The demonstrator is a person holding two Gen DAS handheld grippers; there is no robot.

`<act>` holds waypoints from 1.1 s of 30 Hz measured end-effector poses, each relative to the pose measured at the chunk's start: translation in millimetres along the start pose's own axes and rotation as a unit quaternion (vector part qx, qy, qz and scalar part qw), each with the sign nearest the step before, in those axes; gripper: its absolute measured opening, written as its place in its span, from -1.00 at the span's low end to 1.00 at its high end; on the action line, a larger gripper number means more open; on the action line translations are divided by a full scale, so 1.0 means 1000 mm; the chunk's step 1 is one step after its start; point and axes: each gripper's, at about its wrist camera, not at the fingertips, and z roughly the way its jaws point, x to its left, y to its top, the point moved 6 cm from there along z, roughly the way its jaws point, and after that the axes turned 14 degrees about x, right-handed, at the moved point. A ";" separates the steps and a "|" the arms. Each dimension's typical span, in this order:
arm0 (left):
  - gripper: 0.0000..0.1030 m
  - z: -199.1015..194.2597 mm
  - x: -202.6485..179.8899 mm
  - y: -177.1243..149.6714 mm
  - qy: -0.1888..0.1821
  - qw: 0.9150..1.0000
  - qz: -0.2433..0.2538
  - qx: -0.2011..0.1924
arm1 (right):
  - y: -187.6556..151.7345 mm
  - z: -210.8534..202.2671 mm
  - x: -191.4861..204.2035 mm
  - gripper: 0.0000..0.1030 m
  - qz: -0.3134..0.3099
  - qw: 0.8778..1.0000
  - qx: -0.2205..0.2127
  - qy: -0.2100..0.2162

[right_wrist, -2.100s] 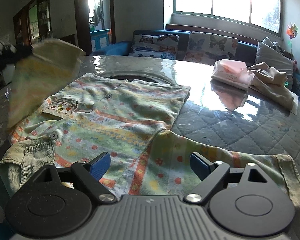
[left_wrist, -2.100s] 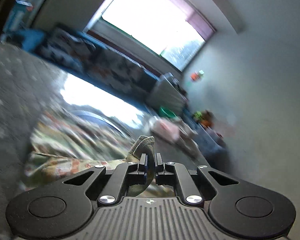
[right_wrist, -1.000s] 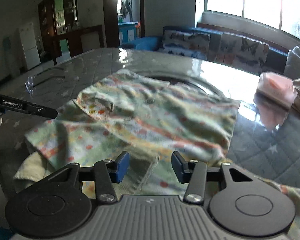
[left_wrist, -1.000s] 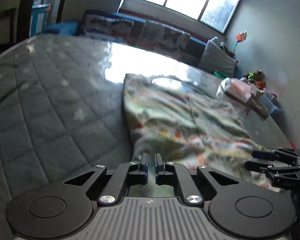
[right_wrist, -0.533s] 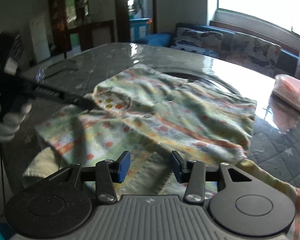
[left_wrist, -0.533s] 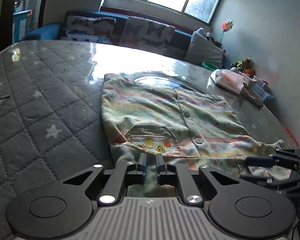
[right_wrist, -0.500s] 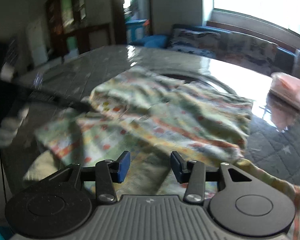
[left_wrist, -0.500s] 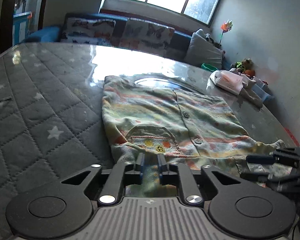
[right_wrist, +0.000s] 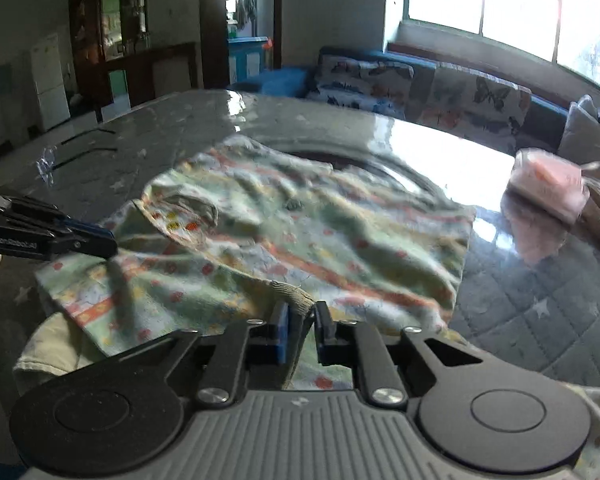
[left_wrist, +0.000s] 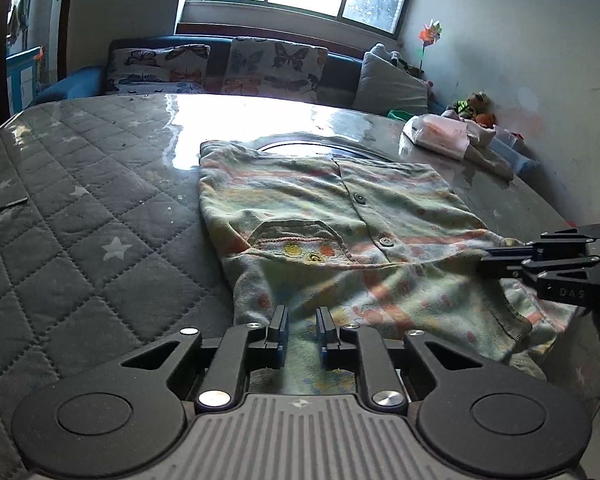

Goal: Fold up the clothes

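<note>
A pale green children's shirt (left_wrist: 320, 200) with orange stripes, buttons and a chest pocket lies flat on the quilted grey table (left_wrist: 100, 220). Its near part is folded over. My left gripper (left_wrist: 301, 322) sits low over the near left of the shirt. Its jaws stand a little apart, and flat cloth shows under the gap. From the right wrist view the left gripper (right_wrist: 108, 242) reaches in over the shirt (right_wrist: 320, 232) from the left. The jaws of my right gripper (right_wrist: 302, 316) are closing, with a ribbed edge of the shirt pinched between the pads. The right gripper (left_wrist: 486, 258) also shows at the shirt's right side.
A pink packet (left_wrist: 440, 136) and a beige garment (left_wrist: 488, 156) lie at the table's far right. A sofa with butterfly cushions (left_wrist: 260, 64) stands behind the table under the window. Thin black cables (right_wrist: 88, 148) lie on the table's left part.
The left gripper brought the sleeve down across the shirt, and its jaws have parted slightly. The right gripper's jaws have closed from wide apart onto the ribbed edge.
</note>
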 end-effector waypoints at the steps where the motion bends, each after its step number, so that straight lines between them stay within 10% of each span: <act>1: -0.66 -0.001 -0.001 0.001 0.003 1.000 0.000 0.000 | -0.001 0.002 -0.001 -0.62 -0.001 1.000 0.003 -0.012; 18: -0.60 0.010 -0.064 -0.002 -0.022 0.996 0.081 0.017 | -0.033 -0.034 0.011 -0.19 -0.023 0.998 -0.023 0.049; 24: -0.23 -0.005 -0.069 0.006 -0.019 0.997 0.080 -0.011 | -0.072 -0.066 -0.078 -0.11 0.095 0.993 -0.037 -0.063; 33: -0.09 -0.013 -0.078 0.013 -0.015 0.997 0.070 -0.021 | -0.141 -0.082 -0.203 -0.01 0.269 0.946 -0.028 -0.179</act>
